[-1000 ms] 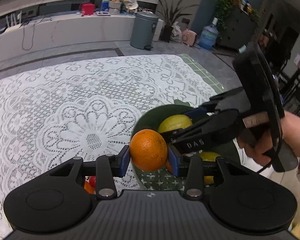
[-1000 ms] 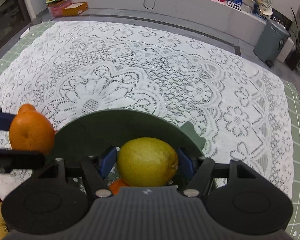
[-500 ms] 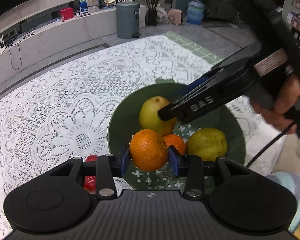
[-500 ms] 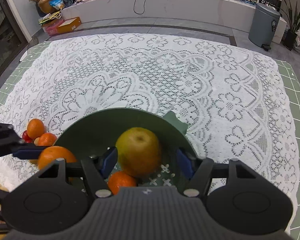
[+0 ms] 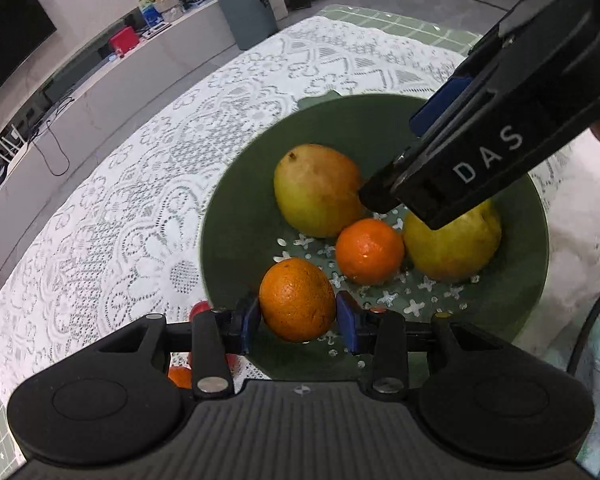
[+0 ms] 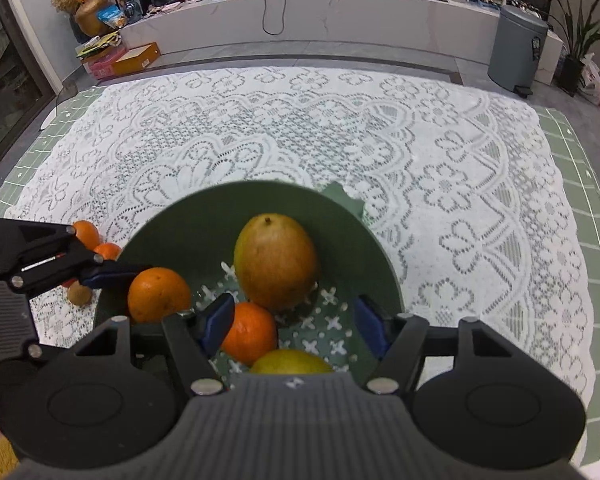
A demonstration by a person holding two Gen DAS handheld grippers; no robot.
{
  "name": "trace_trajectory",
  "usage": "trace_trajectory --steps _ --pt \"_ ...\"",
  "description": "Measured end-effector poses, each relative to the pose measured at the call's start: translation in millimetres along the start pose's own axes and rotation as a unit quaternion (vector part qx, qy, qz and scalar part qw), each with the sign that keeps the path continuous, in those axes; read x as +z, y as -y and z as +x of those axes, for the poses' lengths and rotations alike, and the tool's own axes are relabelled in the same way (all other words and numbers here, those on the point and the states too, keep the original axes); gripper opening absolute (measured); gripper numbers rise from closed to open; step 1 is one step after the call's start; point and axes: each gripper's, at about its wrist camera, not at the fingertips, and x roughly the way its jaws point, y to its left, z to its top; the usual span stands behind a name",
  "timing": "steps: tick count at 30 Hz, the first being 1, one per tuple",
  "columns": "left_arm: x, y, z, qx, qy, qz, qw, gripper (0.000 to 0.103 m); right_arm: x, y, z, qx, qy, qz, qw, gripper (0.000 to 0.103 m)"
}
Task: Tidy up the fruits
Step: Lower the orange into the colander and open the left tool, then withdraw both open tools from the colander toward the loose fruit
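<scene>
Left wrist view looks down into a round dark-green bowl with white flower marks on its floor (image 5: pixel 236 216), standing on a white lace cloth over the worktop (image 5: pixel 140 184). Inside lie a large yellow-green pear-like fruit with a brownish blush (image 5: pixel 316 190) at the far side, a small smooth orange mandarin (image 5: pixel 369 250) touching it in the middle, and a second yellow-green fruit (image 5: pixel 452 248) to the right, partly hidden under the black finger of the other tool. The left claw (image 5: pixel 298 316) is closed on a round, rough-skinned orange (image 5: pixel 297 299), both blue pads pressing its sides, over the bowl's near left part; whether the orange touches the bowl's floor cannot be told.

From the right wrist view, the right claw (image 6: pixel 294 320) hangs over the bowl (image 6: pixel 172 232) with its jaws opening and nothing clamped; the mandarin (image 6: pixel 250 332) sits just beside its left pad, and the blushed fruit (image 6: pixel 276 260) lies beyond the tips. Outside the bowl, to its left on the cloth, are two small orange fruits (image 6: pixel 100 242) and a small brown one (image 6: pixel 78 294).
</scene>
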Motion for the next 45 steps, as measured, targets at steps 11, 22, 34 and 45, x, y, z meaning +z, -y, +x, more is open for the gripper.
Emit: trace_trajectory --steps 11,22,34,45 --pt "-1.6 5.1 4.4 -0.008 -0.007 0.006 0.9999 0.052 -12.2 0.0 -5.7 -0.003 -0.005 0.012 1.000 0.070" --pt "-3.0 9.7 -20.5 -0.003 0.037 0.011 0.9993 0.056 -17.8 -2.2 -17.3 -0.013 -0.002 0.022 1.000 0.078" --pt "-24.4 -22.2 -61.2 -0.004 0.071 -0.058 0.9958 0.056 -19.5 -20.3 -40.4 -0.012 0.024 0.040 0.999 0.082" --pt "-64.7 -74.8 -100.5 0.011 0.111 -0.162 0.9803 0.057 -23.2 -62.1 -52.3 0.004 0.089 0.086 0.992 0.082"
